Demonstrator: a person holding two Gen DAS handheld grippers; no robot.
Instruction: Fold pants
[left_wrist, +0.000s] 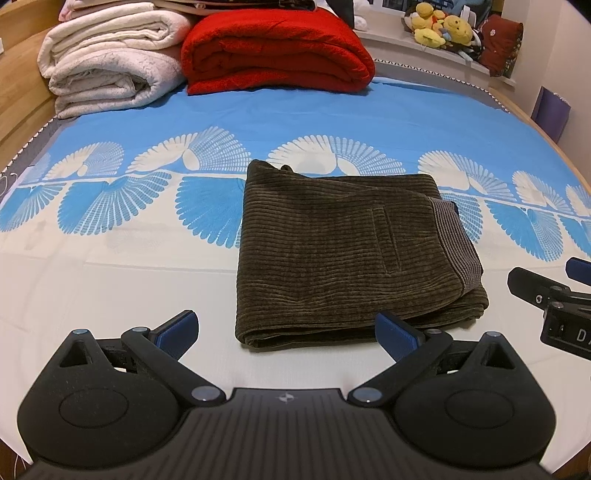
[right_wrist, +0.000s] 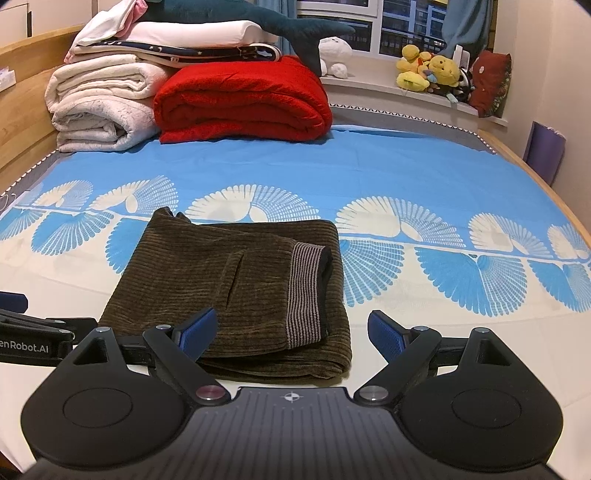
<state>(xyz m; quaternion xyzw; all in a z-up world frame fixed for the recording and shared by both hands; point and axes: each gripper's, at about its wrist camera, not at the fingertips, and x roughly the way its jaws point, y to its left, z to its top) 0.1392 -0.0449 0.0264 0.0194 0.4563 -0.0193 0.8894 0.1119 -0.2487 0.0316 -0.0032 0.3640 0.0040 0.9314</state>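
Pants (left_wrist: 343, 251), brown corduroy, lie folded into a compact rectangle on the bed sheet (left_wrist: 110, 280), near the middle of the bed and straddling the line where the blue fan pattern meets the plain white part. A striped waistband (left_wrist: 454, 243) runs along the bundle's right side, and a slit pocket (left_wrist: 386, 240) shows on the top layer. Seen from the right wrist, the same bundle (right_wrist: 229, 295) shows the waistband (right_wrist: 304, 291) folded over onto the top layer, with thicker layers stacked beneath at the near edge.

Left gripper (left_wrist: 286, 334) hovers just in front of the near edge of the pants, its fingers spread wide and nothing between them; the blue pad of its right finger (left_wrist: 393, 336) overlaps the near right corner of the cloth in this view, though contact cannot be judged. Right gripper (right_wrist: 291, 334) is likewise opened wide and empty, set in front of the bundle's near right corner, with its left pad (right_wrist: 195, 332) over the cloth edge and its right pad (right_wrist: 386, 334) over bare sheet. Each gripper appears at the edge of the other's view, side by side and apart.

At the head of the bed rest a folded red blanket (left_wrist: 277, 51) and, to its left, a stack of white blankets (left_wrist: 107, 62). Yellow plush toys (right_wrist: 428, 70) sit on the window ledge (right_wrist: 373, 86) beyond.
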